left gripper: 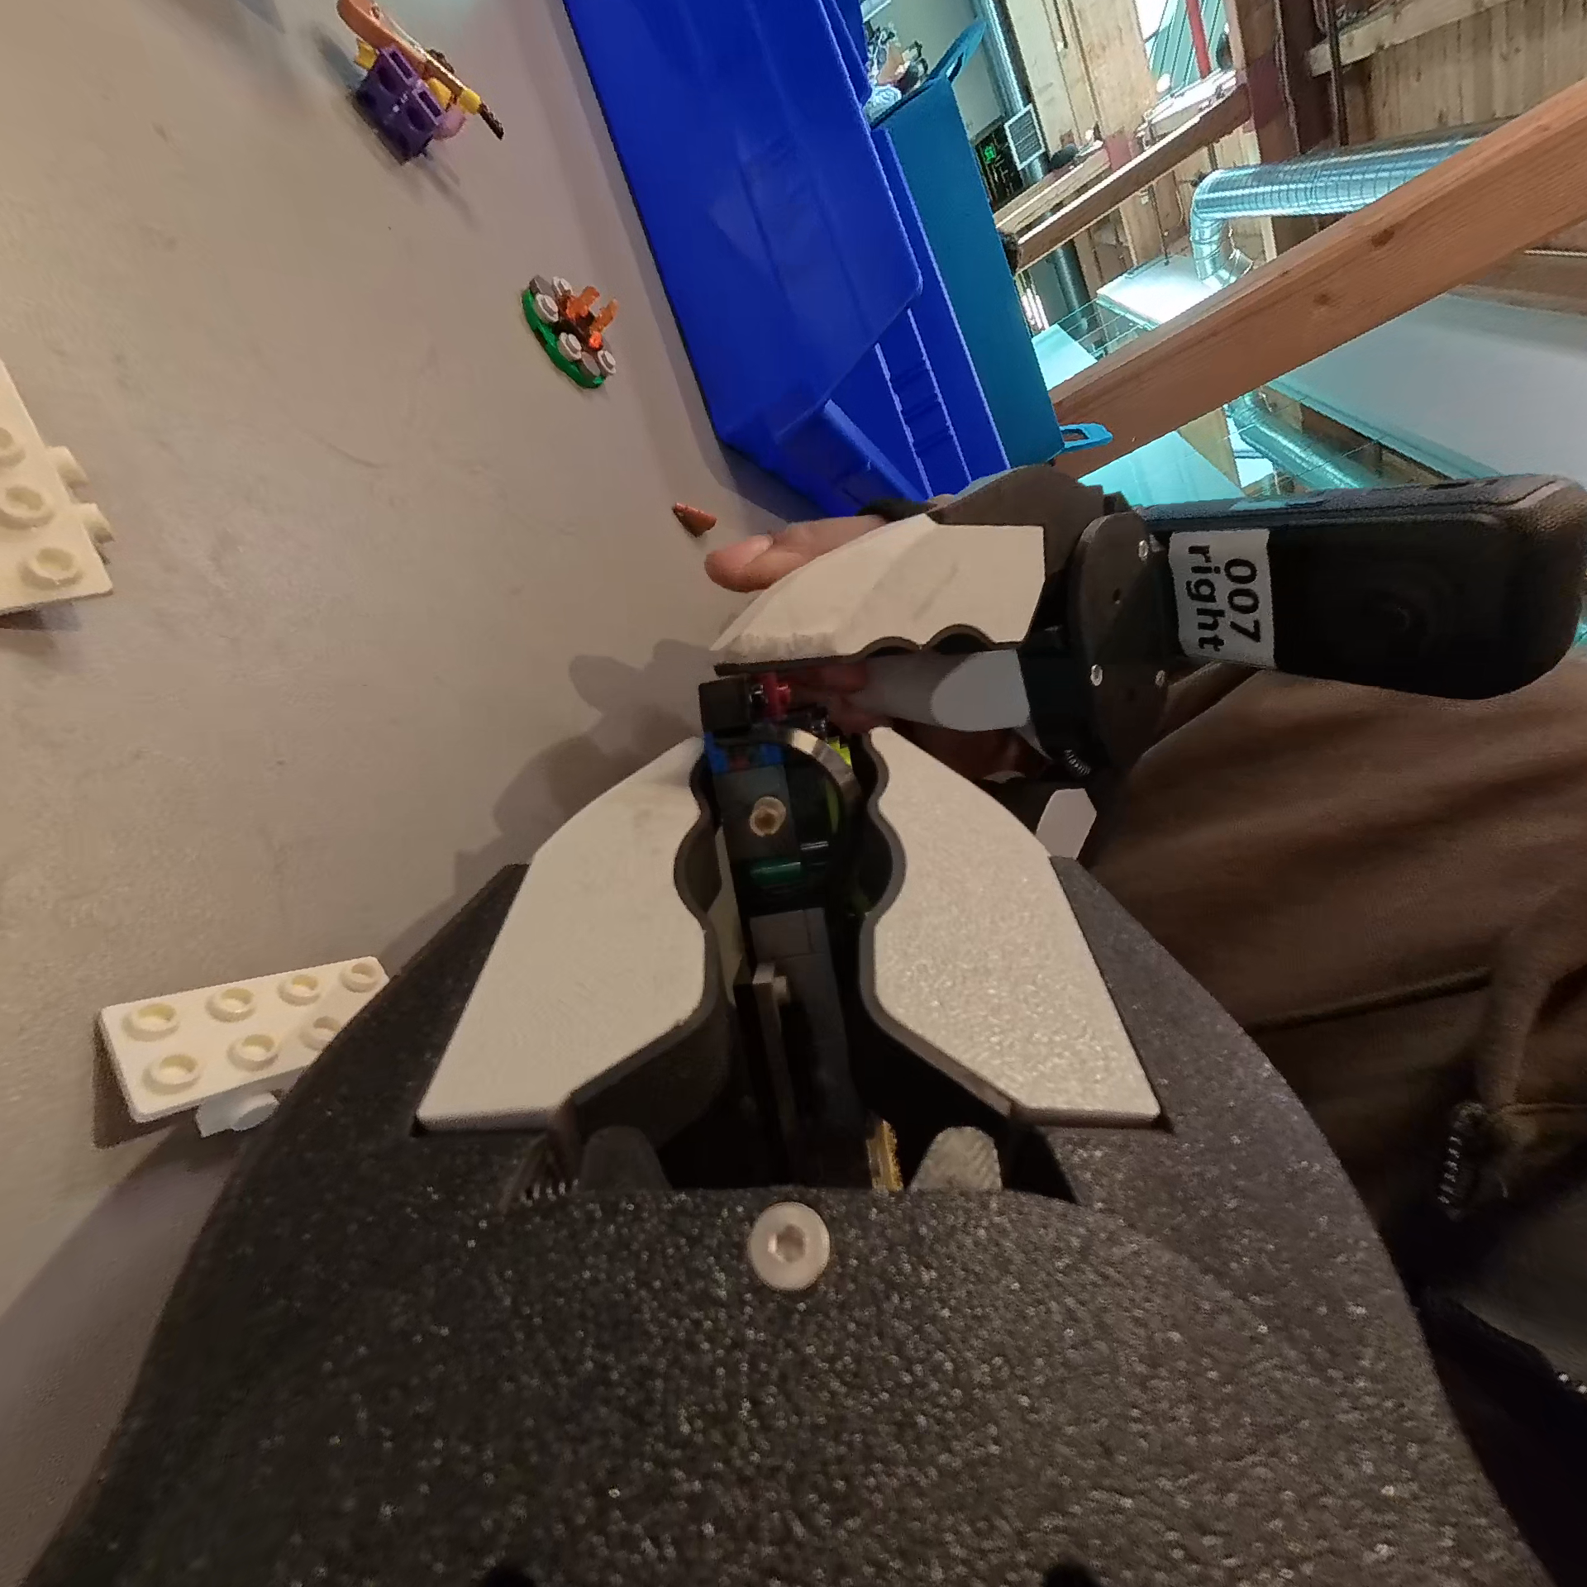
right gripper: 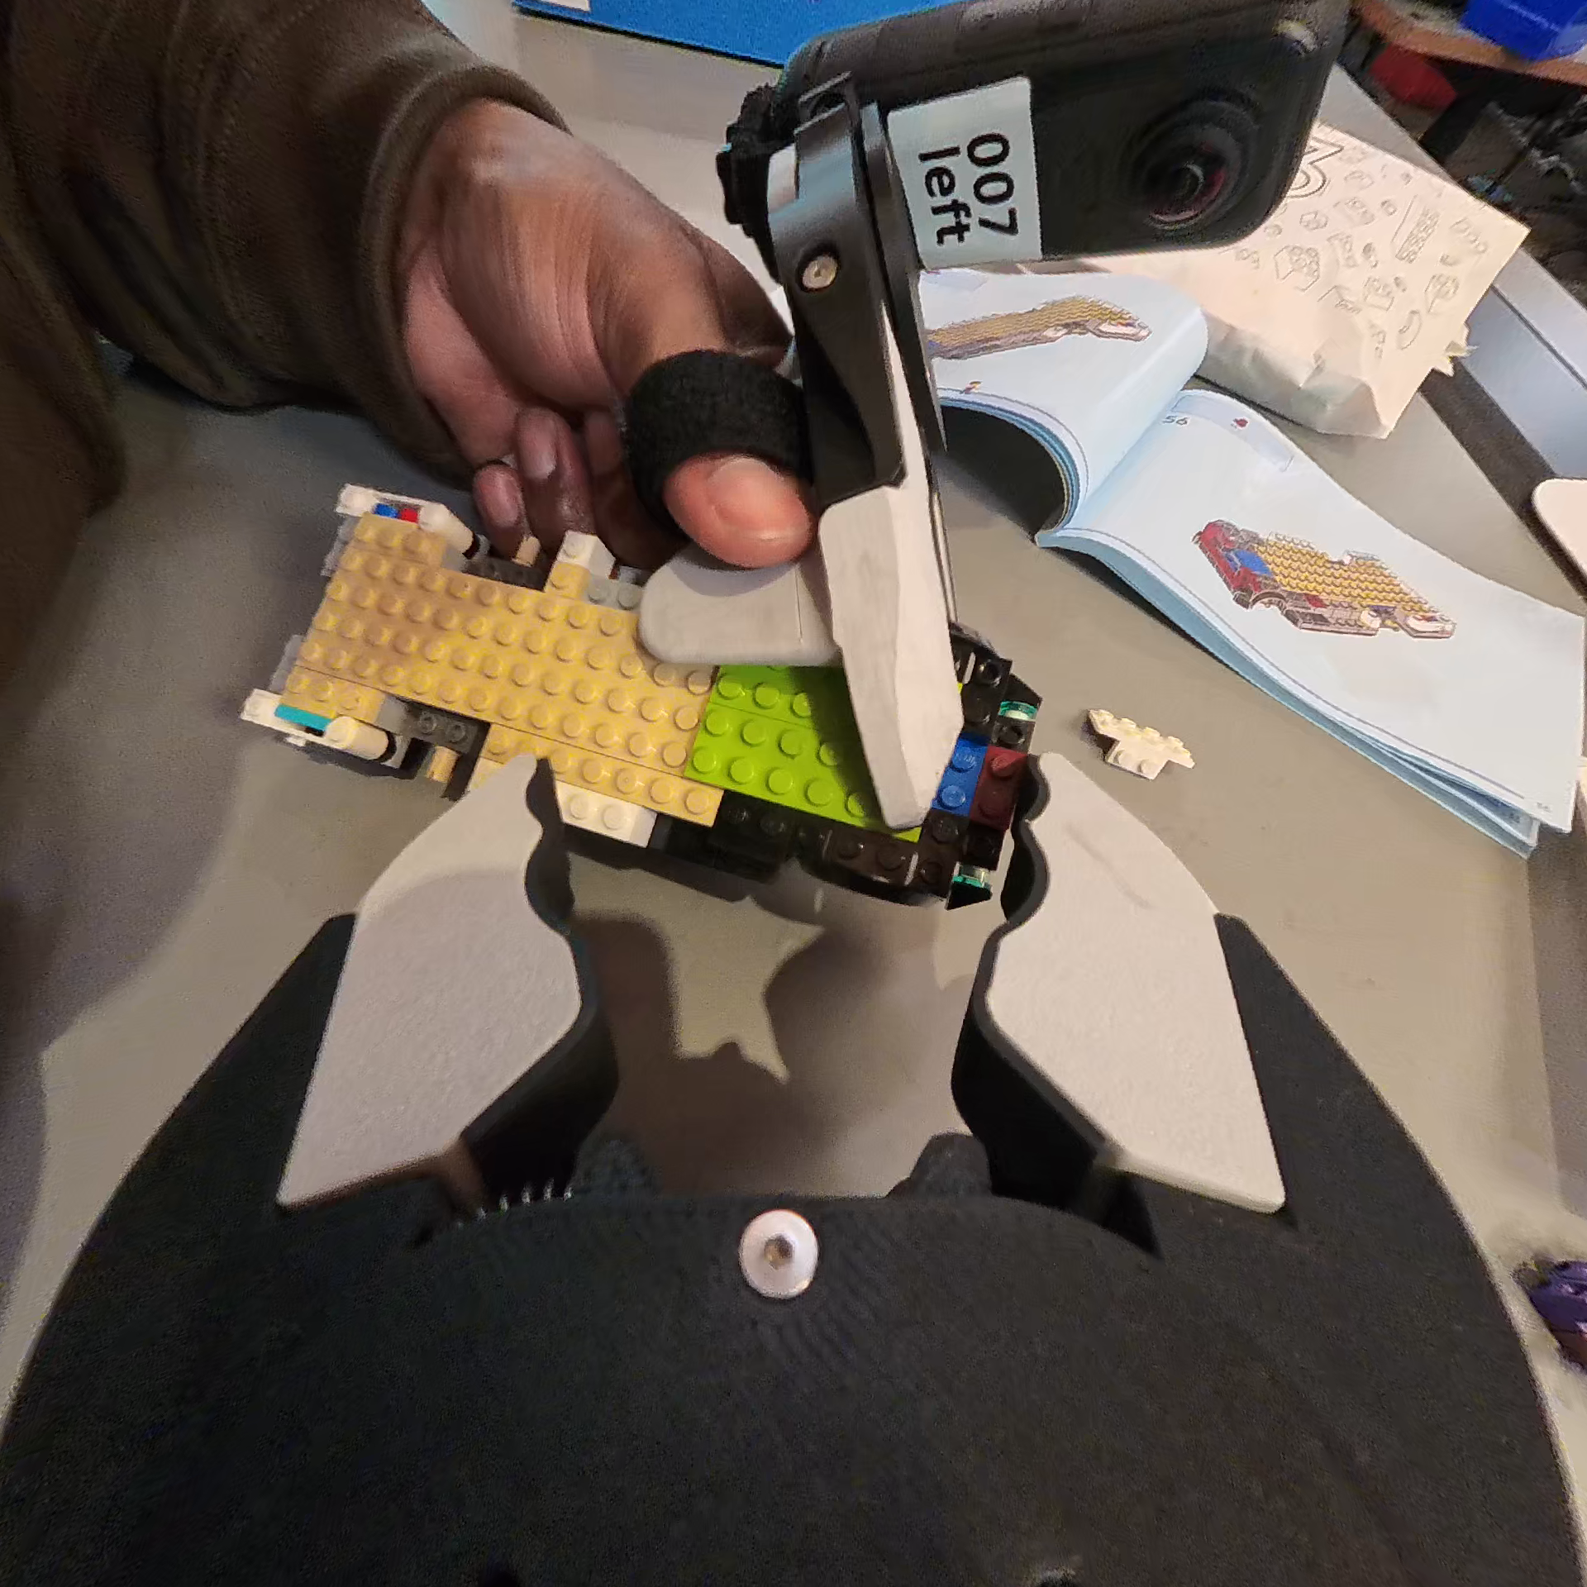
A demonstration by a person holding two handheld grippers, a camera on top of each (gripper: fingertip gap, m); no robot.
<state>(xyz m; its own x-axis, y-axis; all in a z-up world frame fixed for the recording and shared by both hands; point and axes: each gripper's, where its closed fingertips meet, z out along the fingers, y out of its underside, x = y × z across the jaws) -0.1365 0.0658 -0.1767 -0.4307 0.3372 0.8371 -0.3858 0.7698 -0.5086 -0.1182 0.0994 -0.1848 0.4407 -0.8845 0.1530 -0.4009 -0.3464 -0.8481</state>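
Between the fingers of the left gripper (left gripper: 786, 747), in the left wrist view, a brick model (left gripper: 760, 816) sits edge-on, dark with blue and red bits at its far end. The fingers close on its two faces and pinch it. Just beyond the model's end, the right gripper (left gripper: 799, 665) comes in from the side, one finger (left gripper: 876, 584) lying across the top of that end, with a hand (left gripper: 756, 558) behind it. On the tabletop (left gripper: 300, 601) lie two white plates (left gripper: 240, 1030) (left gripper: 34, 507), a round green piece (left gripper: 571, 331), a purple piece (left gripper: 412, 94) and a small brown piece (left gripper: 694, 518). A blue bin (left gripper: 773, 215) stands at the far edge.

Seen from the right wrist view, the model shows as a long tan deck with a green patch and a black end. It appears raised off the tabletop, with a shadow under it. One finger (right gripper: 893, 670) of the left gripper lies flat on the green patch; the other is hidden underneath. The right gripper's own fingers are spread wide, one tip near the tan edge and the other just beside the dark red brick at the black end. Neither visibly presses, so this gripper holds nothing. A small white piece (right gripper: 1138, 738) lies beside the model, with an open booklet (right gripper: 1288, 601) and a paper bag (right gripper: 1357, 283) farther off.
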